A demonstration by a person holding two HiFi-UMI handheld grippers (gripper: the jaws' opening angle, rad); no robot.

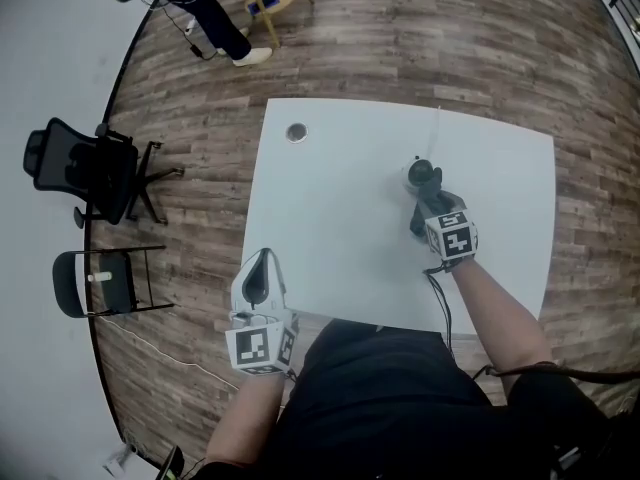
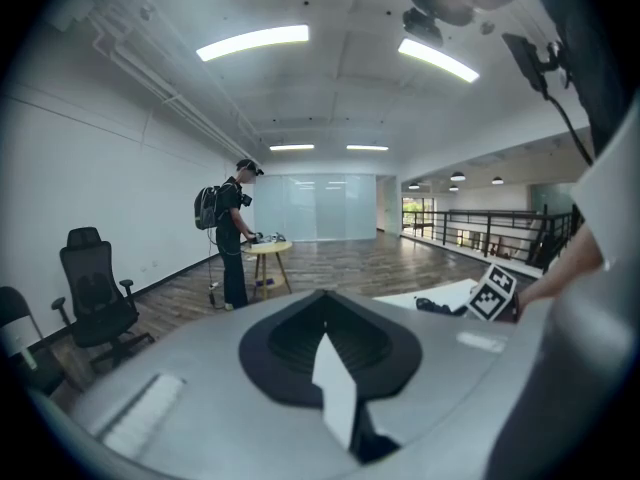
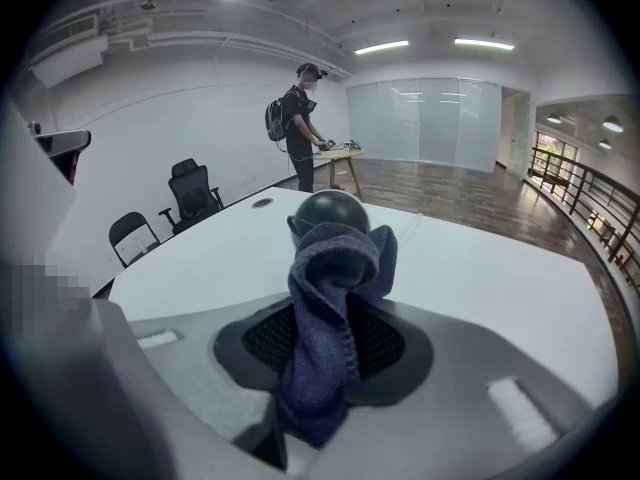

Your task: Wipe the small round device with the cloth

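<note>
The small round device (image 1: 424,175), a dark ball, stands on the white table (image 1: 340,218) right of the middle. It also shows in the right gripper view as the device (image 3: 330,209). My right gripper (image 1: 428,211) is just on its near side, shut on a dark blue cloth (image 3: 335,288). The cloth bunches up from the jaws directly in front of the ball; I cannot tell whether it touches. My left gripper (image 1: 262,260) rests at the table's front left edge, away from the device. Its jaws meet at the tip with nothing held, as the left gripper (image 2: 325,313) shows in its own view.
A round grommet (image 1: 296,132) sits in the table's far left corner. A thin white cable (image 1: 437,128) runs from the device to the far edge. An office chair (image 1: 85,173) and a folding chair (image 1: 95,280) stand left of the table. A person (image 2: 235,233) stands at a small round table far off.
</note>
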